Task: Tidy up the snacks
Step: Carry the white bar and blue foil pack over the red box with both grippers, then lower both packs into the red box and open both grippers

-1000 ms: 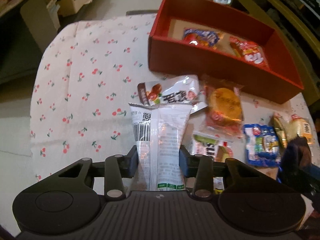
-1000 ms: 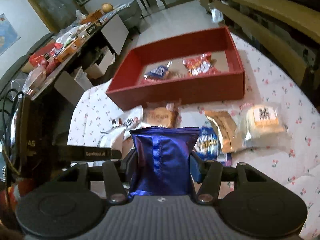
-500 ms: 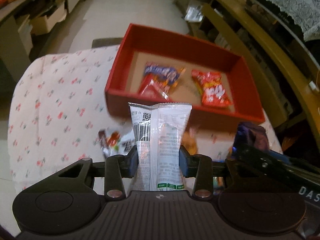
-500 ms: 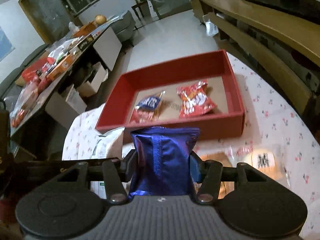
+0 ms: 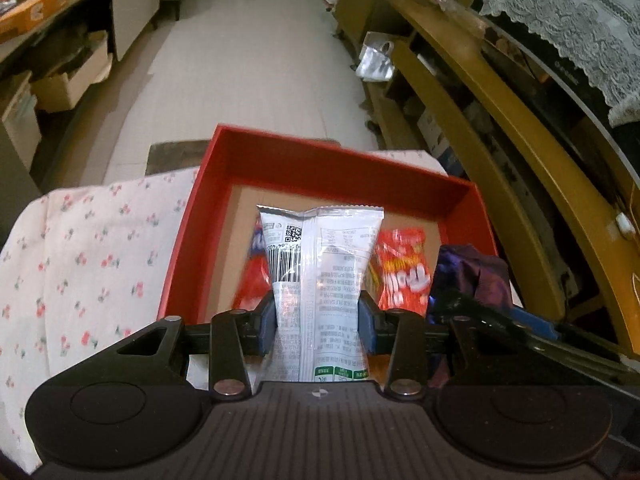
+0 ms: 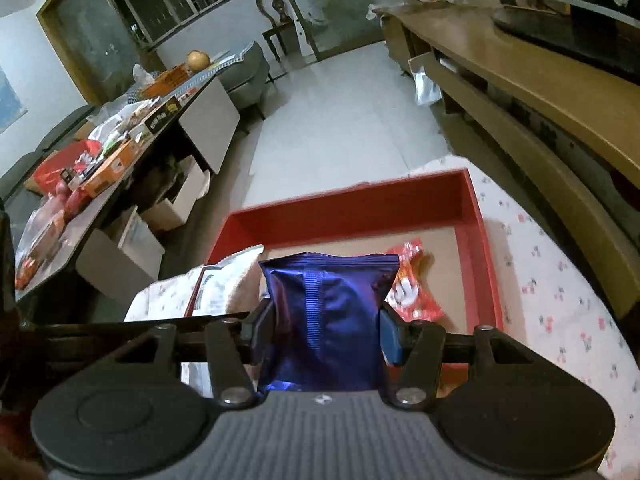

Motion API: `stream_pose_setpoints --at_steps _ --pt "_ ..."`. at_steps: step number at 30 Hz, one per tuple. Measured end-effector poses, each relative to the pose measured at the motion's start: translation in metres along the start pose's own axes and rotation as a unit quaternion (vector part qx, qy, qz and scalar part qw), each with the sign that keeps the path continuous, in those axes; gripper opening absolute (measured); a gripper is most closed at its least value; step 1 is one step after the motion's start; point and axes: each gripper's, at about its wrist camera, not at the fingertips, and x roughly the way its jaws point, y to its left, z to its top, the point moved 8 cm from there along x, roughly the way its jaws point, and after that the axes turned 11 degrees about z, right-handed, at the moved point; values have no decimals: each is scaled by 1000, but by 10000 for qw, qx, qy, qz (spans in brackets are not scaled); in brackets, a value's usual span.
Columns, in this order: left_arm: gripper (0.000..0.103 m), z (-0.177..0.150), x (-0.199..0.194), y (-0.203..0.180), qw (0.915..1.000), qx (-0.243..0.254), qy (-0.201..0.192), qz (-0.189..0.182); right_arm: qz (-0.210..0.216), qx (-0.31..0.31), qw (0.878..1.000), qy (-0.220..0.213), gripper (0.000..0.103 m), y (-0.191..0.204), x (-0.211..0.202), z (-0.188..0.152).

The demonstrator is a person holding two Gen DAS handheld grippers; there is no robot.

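While my left gripper (image 5: 318, 322) stays clamped on the white packet (image 5: 320, 276) and my right gripper (image 6: 326, 330) on the blue packet (image 6: 326, 312), both over the red box's (image 5: 320, 168) near edge, I risk colliding them; only a barcode and QR code read clearly.

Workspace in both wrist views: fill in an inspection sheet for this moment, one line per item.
Surface: table under a white cherry-print cloth.
Job's things: red box holding a red packet and another mostly hidden packet; white packet and blue packet in the grippers, in front of the box.
Clutter: nothing seen on the visible cloth.
Grippers: left gripper shut on the white packet; right gripper shut on the blue packet.
Cables: nothing seen.
Surroundings: side table piled with goods, cardboard boxes beneath, wooden shelving, tiled floor.
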Motion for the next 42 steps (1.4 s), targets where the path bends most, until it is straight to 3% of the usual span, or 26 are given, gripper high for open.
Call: stream_pose_setpoints --at_steps 13,32,42 --pt "48 30 34 1 9998 -123 1 181 -74 -34 10000 24 68 -17 40 24" --pt "46 24 65 2 9984 5 148 547 -231 -27 9993 309 69 -40 76 13" --pt "51 22 69 1 9982 22 163 572 -288 59 9986 440 70 -48 83 8"
